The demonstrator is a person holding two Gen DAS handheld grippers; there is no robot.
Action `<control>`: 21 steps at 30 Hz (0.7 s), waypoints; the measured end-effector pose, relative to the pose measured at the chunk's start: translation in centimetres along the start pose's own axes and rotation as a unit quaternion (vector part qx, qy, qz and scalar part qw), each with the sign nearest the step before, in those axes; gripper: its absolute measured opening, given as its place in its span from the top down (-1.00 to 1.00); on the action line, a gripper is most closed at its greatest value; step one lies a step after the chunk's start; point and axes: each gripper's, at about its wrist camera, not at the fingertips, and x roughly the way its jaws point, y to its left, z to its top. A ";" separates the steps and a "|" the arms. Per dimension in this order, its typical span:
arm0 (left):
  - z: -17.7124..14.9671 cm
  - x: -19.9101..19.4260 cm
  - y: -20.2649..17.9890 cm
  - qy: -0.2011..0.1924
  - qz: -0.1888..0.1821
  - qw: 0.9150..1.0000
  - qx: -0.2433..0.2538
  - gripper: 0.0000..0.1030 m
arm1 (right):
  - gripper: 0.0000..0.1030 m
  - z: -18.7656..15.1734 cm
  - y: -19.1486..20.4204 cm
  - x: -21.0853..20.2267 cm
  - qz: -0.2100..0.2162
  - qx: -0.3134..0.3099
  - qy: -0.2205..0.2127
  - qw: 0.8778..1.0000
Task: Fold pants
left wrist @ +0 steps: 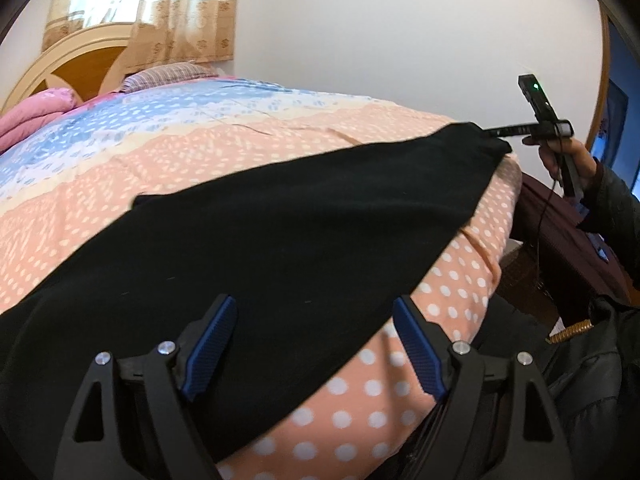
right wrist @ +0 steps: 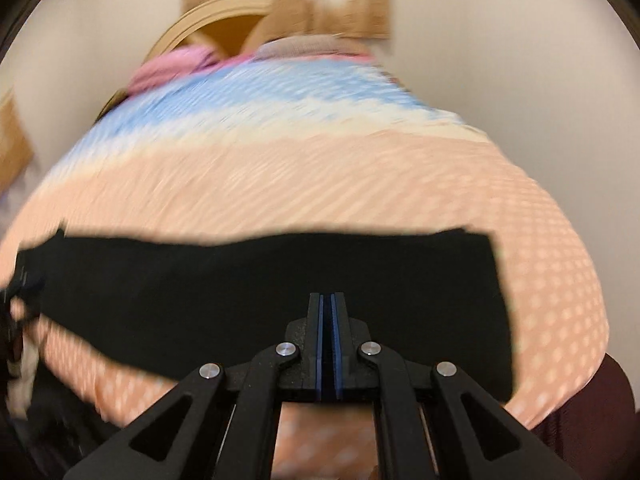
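Observation:
Black pants (left wrist: 280,216) lie stretched across the peach polka-dot quilt (left wrist: 200,148) near the bed's front edge. My left gripper (left wrist: 314,320) is open, its blue pads (left wrist: 212,344) spread over the near end of the pants, holding nothing. The right gripper (left wrist: 496,133) shows at the far right of the left wrist view, its fingers closed on the far end of the pants. In the blurred right wrist view the right gripper (right wrist: 329,300) is shut on the near edge of the pants (right wrist: 240,280), which run left to right over the quilt (right wrist: 320,184).
A pink blanket (left wrist: 36,116) and a checked pillow (left wrist: 168,74) lie by the wooden headboard (left wrist: 80,56). A white wall (left wrist: 400,32) runs along the bed's far side. A dark maroon cloth (left wrist: 568,232) and the person's dark jacket (left wrist: 600,360) are beside the bed's right corner.

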 end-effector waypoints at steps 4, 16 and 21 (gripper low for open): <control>-0.9 -0.6 1.3 0.003 0.012 1.000 -0.017 -0.61 | 0.91 1.4 -3.8 4.0 -0.030 0.038 0.046 0.998; -1.3 -4.7 6.3 -0.055 0.101 0.989 -0.093 -0.82 | -0.31 1.1 -6.9 0.8 0.012 0.129 -0.022 0.991; -2.7 -7.1 10.9 -0.052 0.205 0.968 -0.138 -0.88 | -0.31 0.7 -4.2 0.6 0.020 0.111 -0.037 0.993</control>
